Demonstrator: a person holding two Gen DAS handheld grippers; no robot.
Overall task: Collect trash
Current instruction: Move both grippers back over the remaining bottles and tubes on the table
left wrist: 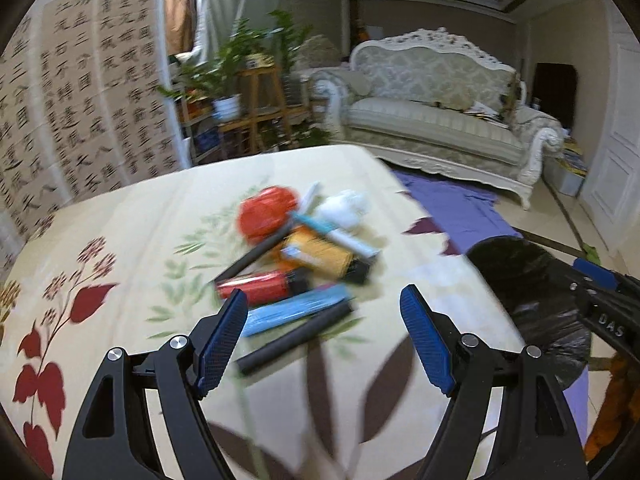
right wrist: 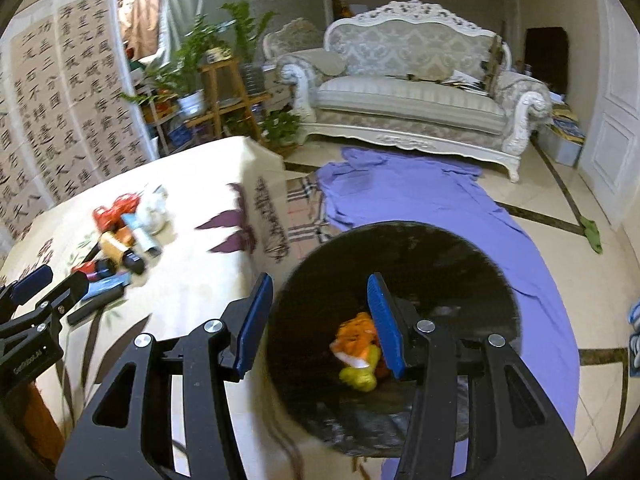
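We find the trash pile [left wrist: 296, 256] lying on the floral tablecloth [left wrist: 120, 240], well short of the black-lined bin [right wrist: 400, 264] that stands just beside the table's edge. The left gripper [left wrist: 322, 312] hangs over the near side of the pile with its jaws spread wide and nothing between them. The right gripper [right wrist: 320, 312] hangs over the bin's mouth, jaws apart and empty. Orange and yellow wrappers [right wrist: 358, 354] lie inside the bin.

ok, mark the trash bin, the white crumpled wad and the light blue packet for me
trash bin [right wrist: 472, 248], right wrist view, far inner wall.
white crumpled wad [left wrist: 344, 209], left wrist view, its middle.
light blue packet [left wrist: 296, 308], left wrist view, mid-length of its top face.
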